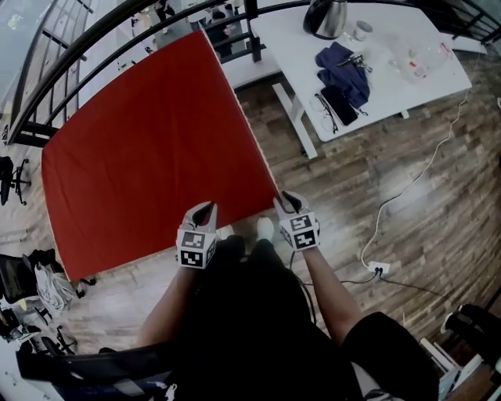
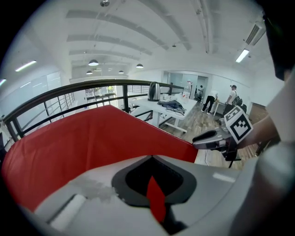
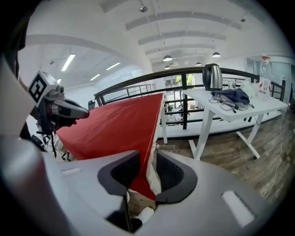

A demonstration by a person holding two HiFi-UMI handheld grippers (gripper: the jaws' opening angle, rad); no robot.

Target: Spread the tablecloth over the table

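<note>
Tablecloth [image 1: 156, 149], red, lying flat over the tabletop, filling the centre-left of the head view, near edge toward the bottom. Left gripper [image 1: 206, 208] at that near edge, jaws closed tight on a pinch of the fabric (a thin red strip showing between the pads in the left gripper view). Right gripper [image 1: 286, 198] at the near right corner, jaws apart, cloth corner hanging loose in the gap, not pinched.

Around it: wood-plank floor [image 1: 376, 172], dark curved railing [image 1: 78, 55] across the upper left, white desk [image 1: 407, 86] at upper right bearing a kettle [image 1: 325, 17] and a dark blue cloth [image 1: 343, 66].

Seen only from above: white cable [image 1: 407, 188] and power strip [image 1: 377, 269] at lower right. Seen only in the left gripper view: people [image 2: 233, 96] standing far off at right, under round ceiling lamps [image 2: 93, 62].
</note>
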